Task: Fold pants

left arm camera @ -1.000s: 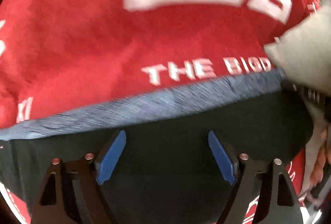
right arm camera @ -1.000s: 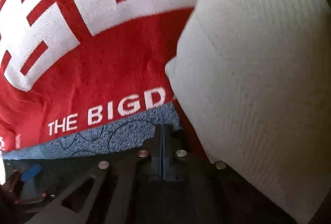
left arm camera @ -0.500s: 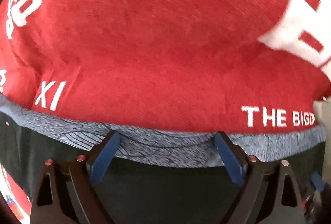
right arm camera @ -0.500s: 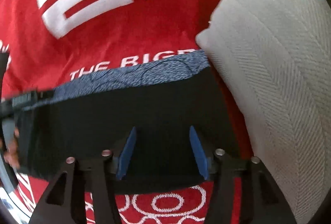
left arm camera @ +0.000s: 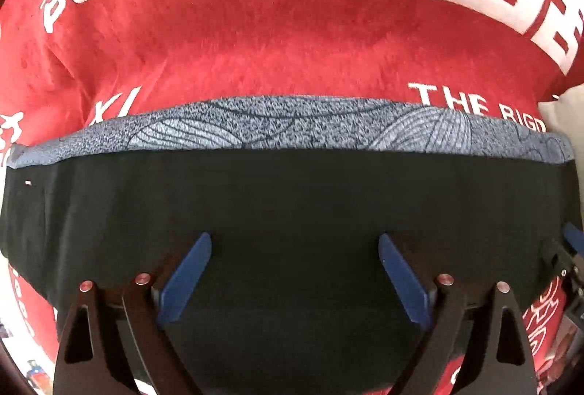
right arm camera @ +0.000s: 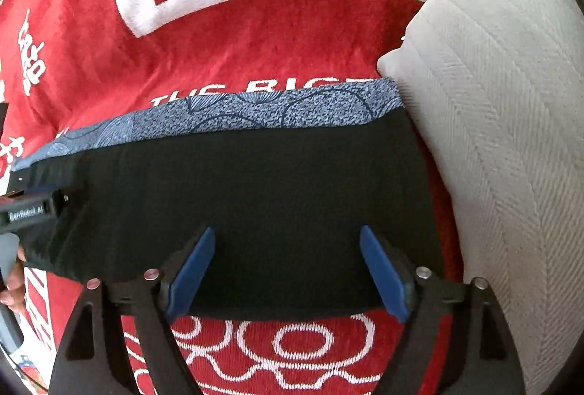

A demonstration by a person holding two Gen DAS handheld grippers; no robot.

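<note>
While the folded black pants [left arm camera: 292,198] lie flat across a red blanket [left arm camera: 255,30] with white lettering, both grippers hang over them pointing steeply down. At the far left of the right wrist view, a person's fingers [right arm camera: 12,280] and the dark body of the other tool show just past the left end of the fold. Moving right, the left gripper [left arm camera: 295,271] stands with its blue pads [left arm camera: 186,280] spread wide over the dark cloth, nothing pressed between them. Along the far edge of the pants runs a blue-grey patterned band [left arm camera: 292,125], which crosses the whole width of the fold and covers part of the white words printed on the blanket. Further right, the right gripper [right arm camera: 286,267] has just been opening its jaws, and they stand apart above the near edge of the pants [right arm camera: 255,190], with only flat cloth below and nothing clamped. White ring patterns on the blanket [right arm camera: 255,41] show below that near edge. At the far right, a pale grey pillow [right arm camera: 503,139] with a herringbone weave lies just beside the right end of the pants, its corner next to the patterned band [right arm camera: 255,110].
</note>
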